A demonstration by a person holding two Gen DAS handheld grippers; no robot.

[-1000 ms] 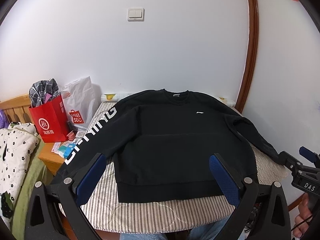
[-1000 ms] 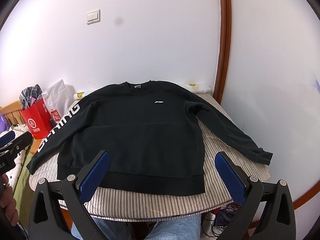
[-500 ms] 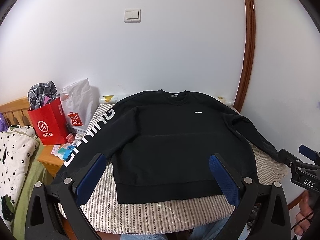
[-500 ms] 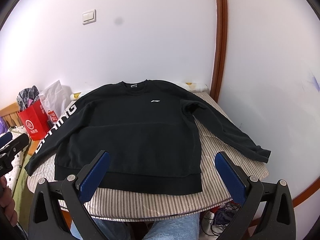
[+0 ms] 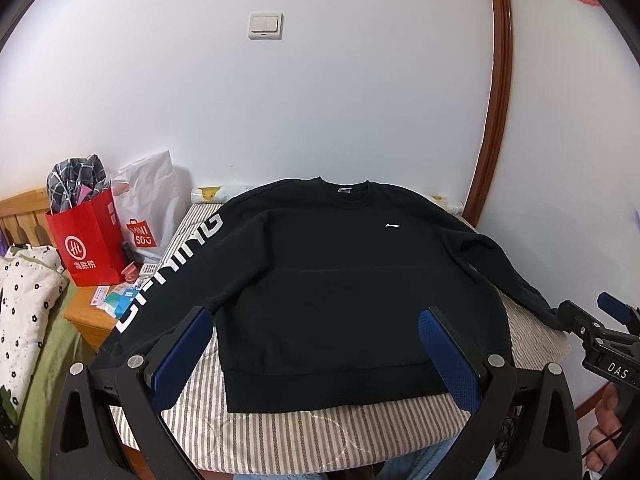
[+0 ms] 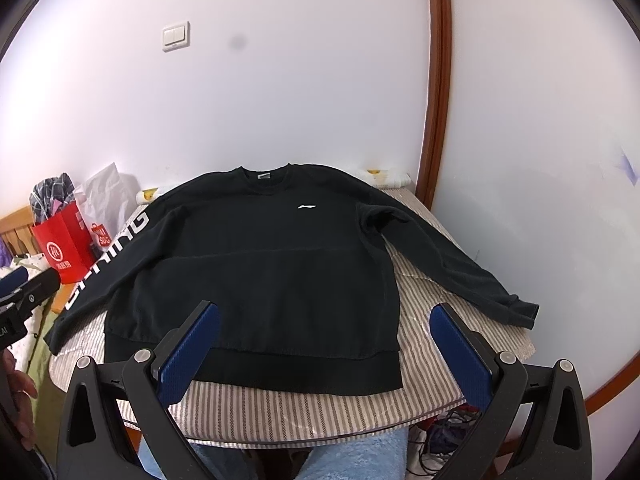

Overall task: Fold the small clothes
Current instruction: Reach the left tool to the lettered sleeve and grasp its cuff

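Note:
A black sweatshirt [image 5: 344, 280] [image 6: 264, 272] lies flat, front up, on a striped pad [image 5: 304, 428] [image 6: 320, 412], both sleeves spread out. White letters run down its left sleeve [image 5: 176, 268], and its right sleeve [image 6: 452, 264] reaches toward the wall. My left gripper [image 5: 316, 322] hovers open above the hem with nothing between its blue pads. My right gripper [image 6: 324, 316] is also open and empty, over the hem's right part. Each gripper shows at the edge of the other's view.
A red paper bag [image 5: 90, 240] and a white plastic bag [image 5: 148, 208] stand on a wooden nightstand [image 5: 86, 316] left of the pad. A spotted quilt [image 5: 20, 300] lies farther left. White walls with a brown frame [image 6: 436, 92] close the back and right.
Both grippers have drifted slightly, so the sweatshirt sits a little left in the views. Nothing was gripped or moved.

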